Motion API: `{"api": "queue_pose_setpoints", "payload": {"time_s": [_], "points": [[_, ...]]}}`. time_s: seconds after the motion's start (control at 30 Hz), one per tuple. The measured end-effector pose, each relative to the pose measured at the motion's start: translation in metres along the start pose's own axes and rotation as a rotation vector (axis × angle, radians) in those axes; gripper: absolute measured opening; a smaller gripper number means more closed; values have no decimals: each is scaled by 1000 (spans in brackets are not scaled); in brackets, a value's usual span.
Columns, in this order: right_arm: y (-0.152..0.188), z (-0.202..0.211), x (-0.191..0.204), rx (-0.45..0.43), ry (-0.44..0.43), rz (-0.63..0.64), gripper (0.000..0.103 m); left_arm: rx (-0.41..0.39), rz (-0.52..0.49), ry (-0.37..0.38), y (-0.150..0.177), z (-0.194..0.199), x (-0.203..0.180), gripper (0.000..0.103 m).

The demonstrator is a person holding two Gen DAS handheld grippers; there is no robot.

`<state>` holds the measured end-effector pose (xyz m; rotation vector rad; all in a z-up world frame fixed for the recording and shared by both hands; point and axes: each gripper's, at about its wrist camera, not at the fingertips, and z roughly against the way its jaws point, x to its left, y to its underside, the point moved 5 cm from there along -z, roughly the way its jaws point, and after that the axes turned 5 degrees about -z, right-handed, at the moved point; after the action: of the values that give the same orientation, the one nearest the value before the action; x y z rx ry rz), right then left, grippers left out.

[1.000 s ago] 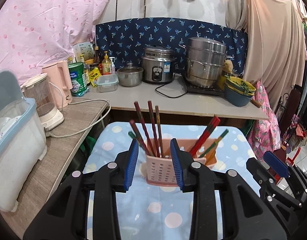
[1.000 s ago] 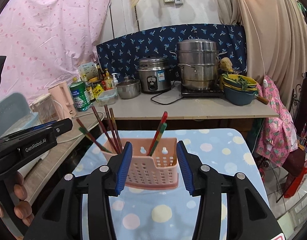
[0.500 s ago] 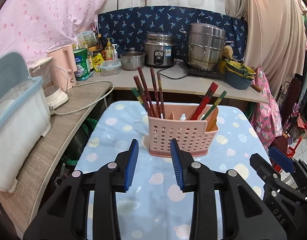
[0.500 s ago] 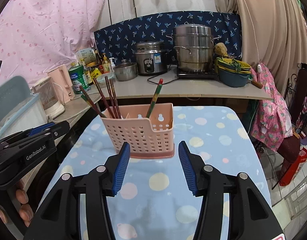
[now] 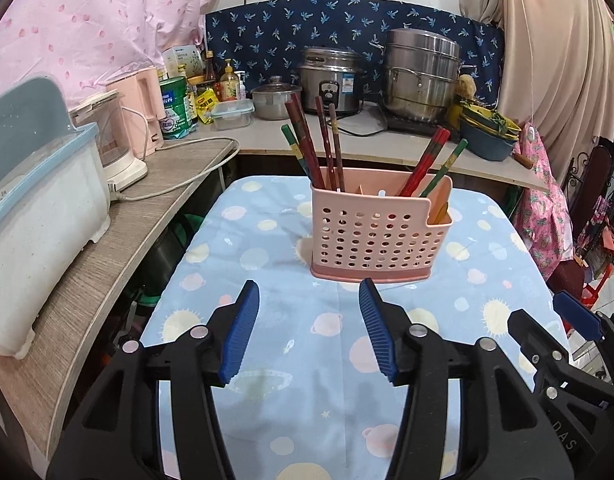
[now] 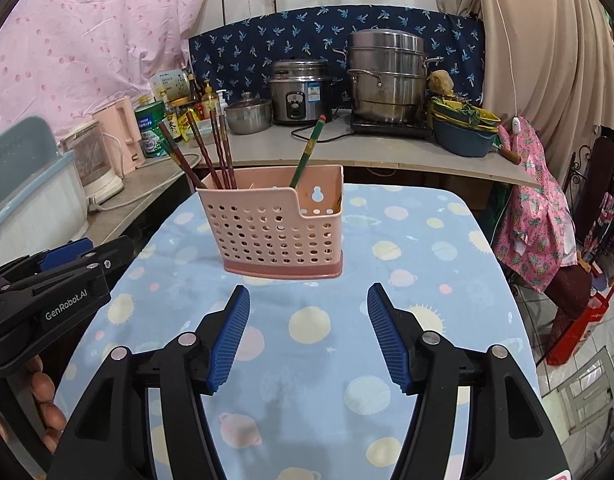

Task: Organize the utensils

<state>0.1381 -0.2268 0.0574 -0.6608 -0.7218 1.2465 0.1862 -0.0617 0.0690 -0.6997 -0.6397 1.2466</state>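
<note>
A pink perforated utensil holder (image 5: 381,236) stands upright on a bench covered with a blue cloth printed with pale planets (image 5: 275,320). It sits just beyond the tips of both pairs of fingers, touching neither. Dark red-brown chopsticks (image 5: 321,144) lean in its compartment farthest to the left of the fingers; red and green chopsticks (image 5: 433,164) lean in a compartment to the right. The left gripper (image 5: 309,330) has its blue-padded fingers spread apart with only cloth between them, and its jaws have just been opening. The right gripper (image 6: 307,332) is likewise released and empty, its jaws also just opening, and slightly wider. In the right wrist view the holder (image 6: 277,224) lies ahead of the gap between the fingers, and the person's hand (image 6: 47,408) shows at the lower left under the other tool. This looks like a pause between steps, with the holder set down and let go. The next move probably calls for reaching forward and closing on one chopstick's upper end without tipping the light holder.
</note>
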Motion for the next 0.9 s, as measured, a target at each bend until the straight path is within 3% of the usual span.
{"api": "queue_pose_setpoints", "payload": {"time_s": [0.5, 0.9], "points": [[10, -19, 4, 37, 24, 27, 76, 28, 2, -35, 17, -14, 8, 86], [7, -34, 2, 55, 36, 18, 84, 77, -5, -44, 20, -33, 8, 95]]}}
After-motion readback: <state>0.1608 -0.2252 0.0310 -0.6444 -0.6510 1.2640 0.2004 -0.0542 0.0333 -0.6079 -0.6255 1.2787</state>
